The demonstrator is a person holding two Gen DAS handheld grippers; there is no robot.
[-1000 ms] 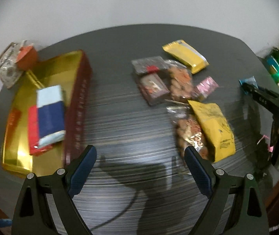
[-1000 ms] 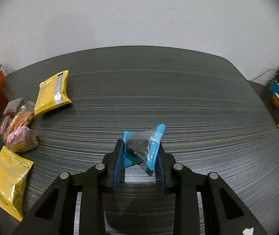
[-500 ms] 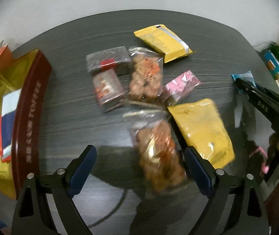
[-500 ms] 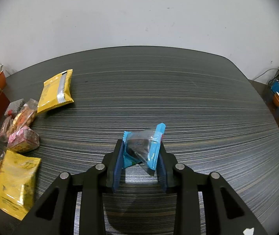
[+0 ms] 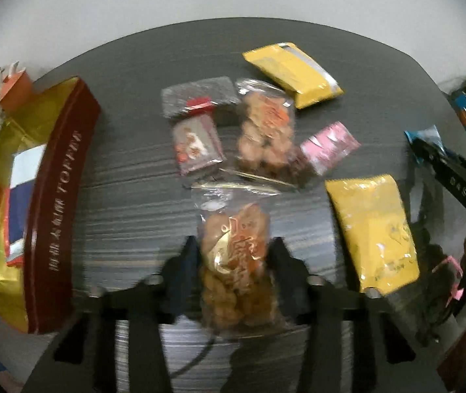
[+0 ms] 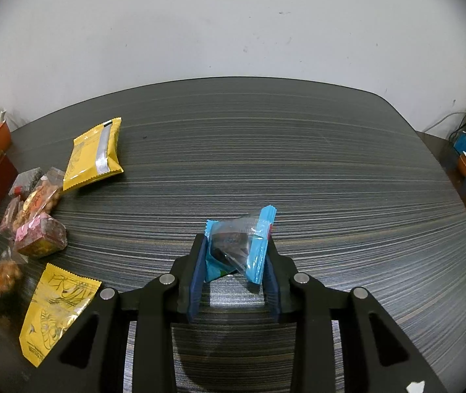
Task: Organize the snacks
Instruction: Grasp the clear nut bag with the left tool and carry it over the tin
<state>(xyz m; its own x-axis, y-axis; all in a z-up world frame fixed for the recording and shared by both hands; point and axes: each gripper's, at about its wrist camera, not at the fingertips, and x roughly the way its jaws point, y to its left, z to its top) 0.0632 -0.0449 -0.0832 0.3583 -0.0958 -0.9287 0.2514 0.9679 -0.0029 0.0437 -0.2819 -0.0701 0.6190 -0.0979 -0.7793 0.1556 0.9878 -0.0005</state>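
A clear bag of orange-brown snacks (image 5: 236,281) lies on the dark table between the fingers of my left gripper (image 5: 233,245). Its jaws are closing and the pads meet the bag's sides. My right gripper (image 6: 236,255) is shut on a small blue-wrapped snack (image 6: 259,239) just above the table; it also shows at the right of the left wrist view, as the right gripper (image 5: 429,150). A red and gold toffee box (image 5: 59,196) stands open at the left with a blue, white and red packet (image 5: 17,196) inside.
Loose snacks lie beyond the held bag: two yellow packs (image 5: 295,68) (image 5: 373,229), a pink packet (image 5: 328,147), a second clear bag (image 5: 265,131) and two dark packets (image 5: 197,144). Bare tabletop (image 6: 298,170) stretches ahead of the right gripper. Clutter sits past the right table edge.
My left gripper moved right from the box to the snack pile, came down over the clear bag and closed from wide open onto it. The right gripper kept still with its blue snack.
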